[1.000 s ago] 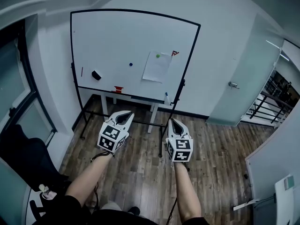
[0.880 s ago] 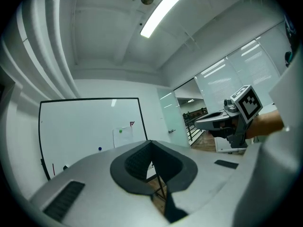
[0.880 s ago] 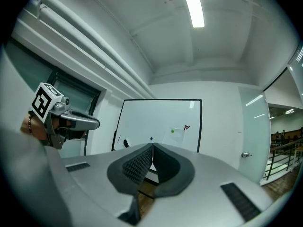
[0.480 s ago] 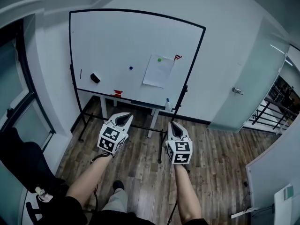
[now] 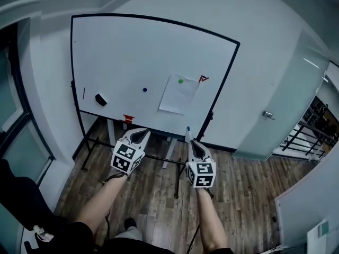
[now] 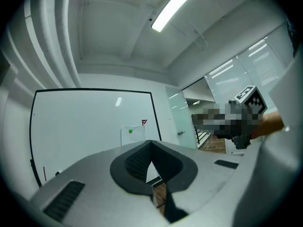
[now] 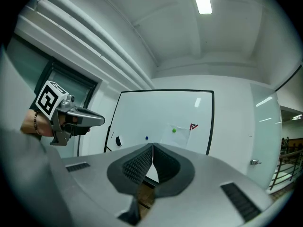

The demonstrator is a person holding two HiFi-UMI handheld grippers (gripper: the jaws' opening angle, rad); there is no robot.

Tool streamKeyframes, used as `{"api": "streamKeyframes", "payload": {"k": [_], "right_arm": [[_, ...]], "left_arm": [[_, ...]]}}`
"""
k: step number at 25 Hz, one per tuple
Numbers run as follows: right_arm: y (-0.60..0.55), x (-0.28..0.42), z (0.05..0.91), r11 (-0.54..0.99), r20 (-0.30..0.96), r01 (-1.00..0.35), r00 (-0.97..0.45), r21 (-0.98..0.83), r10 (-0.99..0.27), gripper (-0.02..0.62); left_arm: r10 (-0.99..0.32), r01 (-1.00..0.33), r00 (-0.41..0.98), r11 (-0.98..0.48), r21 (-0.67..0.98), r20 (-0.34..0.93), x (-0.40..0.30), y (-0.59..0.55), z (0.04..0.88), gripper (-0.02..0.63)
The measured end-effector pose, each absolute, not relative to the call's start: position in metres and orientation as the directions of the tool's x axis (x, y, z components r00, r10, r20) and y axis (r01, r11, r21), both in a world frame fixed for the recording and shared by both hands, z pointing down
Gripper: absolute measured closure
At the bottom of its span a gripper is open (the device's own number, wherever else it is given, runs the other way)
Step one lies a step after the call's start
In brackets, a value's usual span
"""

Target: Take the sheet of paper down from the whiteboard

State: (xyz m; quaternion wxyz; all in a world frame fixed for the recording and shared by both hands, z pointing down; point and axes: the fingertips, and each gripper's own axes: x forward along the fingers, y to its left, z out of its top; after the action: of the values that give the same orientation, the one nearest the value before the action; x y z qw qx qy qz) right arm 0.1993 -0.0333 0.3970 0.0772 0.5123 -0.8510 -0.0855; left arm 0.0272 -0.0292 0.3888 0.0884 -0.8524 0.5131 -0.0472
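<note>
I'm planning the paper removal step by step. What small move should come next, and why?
Probably step closer and bring the right gripper toward the sheet of paper, opening its jaws. It and the left gripper are shut, empty, short of the whiteboard, where a green magnet pins the sheet.

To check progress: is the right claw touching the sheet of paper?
Apart. The head view shows the right claw over the floor, short of the sheet of paper.

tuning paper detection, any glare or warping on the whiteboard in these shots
Head view: fisheye bows the whiteboard frame; sheet of paper evenly lit, no glare. Left gripper view: ceiling light leaves a small streak on the board, clear of the paper; corners black. Right gripper view: same streak above the paper, corners black.
</note>
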Motion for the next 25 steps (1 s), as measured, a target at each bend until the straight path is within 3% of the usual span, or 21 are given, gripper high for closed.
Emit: {"api": "streamKeyframes", "payload": {"k": [12,25], "right_arm": [[-0.162,0.146,0.391,0.444,0.051,-0.865,-0.445,0.236,-0.894,0.571],[-0.215,0.112,0.400,0.435,0.059,-0.869,-0.434,0.235,-0.899,0.571]], "left_arm": [[-0.864,-0.844,0.503,-0.493,-0.211,0.007,-0.021,-0.156,0.389,0.586],[-0.854,-0.835,0.520,-0.513,-0.198,0.022,-0.050,-0.214,0.403,0.586]]}}
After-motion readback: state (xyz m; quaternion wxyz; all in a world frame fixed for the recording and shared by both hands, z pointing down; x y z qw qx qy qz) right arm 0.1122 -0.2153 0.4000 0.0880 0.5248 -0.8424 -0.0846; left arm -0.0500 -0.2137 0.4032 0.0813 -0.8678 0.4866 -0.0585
